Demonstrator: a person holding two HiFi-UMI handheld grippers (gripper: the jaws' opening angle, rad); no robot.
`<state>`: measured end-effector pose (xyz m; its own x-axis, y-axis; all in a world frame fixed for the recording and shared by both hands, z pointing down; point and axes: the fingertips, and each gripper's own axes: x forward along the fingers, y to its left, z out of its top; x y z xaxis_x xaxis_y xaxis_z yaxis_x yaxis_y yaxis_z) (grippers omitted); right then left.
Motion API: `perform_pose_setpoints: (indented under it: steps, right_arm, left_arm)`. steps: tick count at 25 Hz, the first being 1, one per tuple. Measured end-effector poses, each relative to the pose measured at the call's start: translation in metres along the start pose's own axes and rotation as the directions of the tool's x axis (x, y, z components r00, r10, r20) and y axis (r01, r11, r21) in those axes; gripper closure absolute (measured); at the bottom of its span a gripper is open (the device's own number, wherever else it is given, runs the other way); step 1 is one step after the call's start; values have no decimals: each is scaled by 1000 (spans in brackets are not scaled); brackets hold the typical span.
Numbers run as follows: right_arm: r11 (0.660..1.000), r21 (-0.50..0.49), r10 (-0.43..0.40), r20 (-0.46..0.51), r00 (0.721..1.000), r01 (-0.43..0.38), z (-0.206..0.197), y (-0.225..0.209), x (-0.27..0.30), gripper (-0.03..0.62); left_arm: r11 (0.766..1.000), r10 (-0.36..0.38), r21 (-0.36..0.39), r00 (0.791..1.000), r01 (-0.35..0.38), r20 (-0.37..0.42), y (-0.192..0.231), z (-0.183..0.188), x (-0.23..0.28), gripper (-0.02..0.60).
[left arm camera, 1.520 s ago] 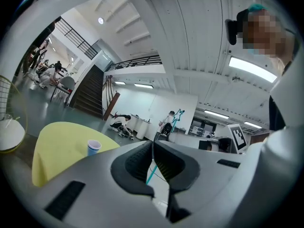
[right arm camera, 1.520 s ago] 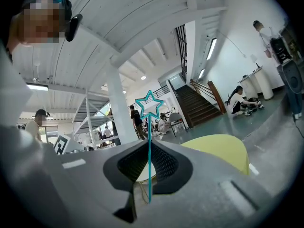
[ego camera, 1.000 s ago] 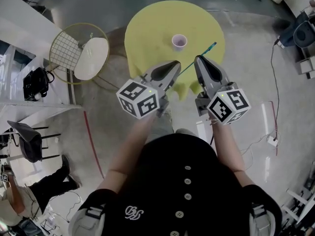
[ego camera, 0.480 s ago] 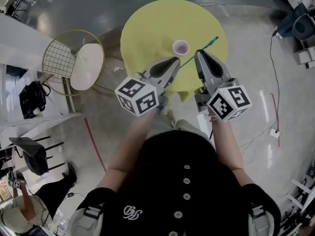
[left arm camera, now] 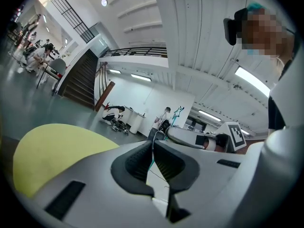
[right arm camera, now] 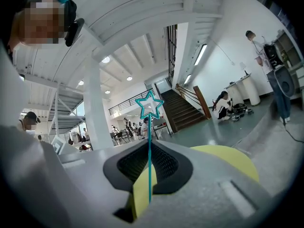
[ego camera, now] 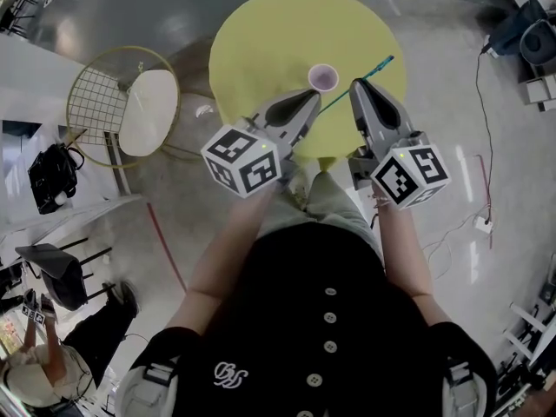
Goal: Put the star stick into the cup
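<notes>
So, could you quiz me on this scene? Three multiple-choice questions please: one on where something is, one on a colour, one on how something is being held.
1. Where does the cup stand?
A. On the yellow table
B. On the floor
C. On a chair seat

2. What colour is the star stick?
A. Red
B. Teal
C. Black

3. How is the star stick held?
A. It lies loose on the table
B. It stands in the cup
C. Both grippers clamp it

Answers:
1. A: the cup stands on the round yellow table.
2. B: the star stick is teal from shaft to star.
3. C: the left gripper and the right gripper each have their jaws closed on the thin shaft, with the star past the right gripper's jaws.
</notes>
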<state>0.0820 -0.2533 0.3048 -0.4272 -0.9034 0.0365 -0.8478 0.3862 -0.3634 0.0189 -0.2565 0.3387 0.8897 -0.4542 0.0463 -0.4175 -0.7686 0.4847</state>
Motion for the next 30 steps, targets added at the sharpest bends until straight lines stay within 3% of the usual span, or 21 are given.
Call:
perform_pose_setpoints:
  steps: [12,30]
  right_arm:
    - [1000,-9,27,-29,999,-27,2,-12,11,577]
    - [997,8,77,-93,993,-76,-8,-33,55,577]
  left_arm:
    - [1000,26,4,1000,-26,4,9,6,11,561]
    - [991,120,-66,993,-118,24,53,5,20,561]
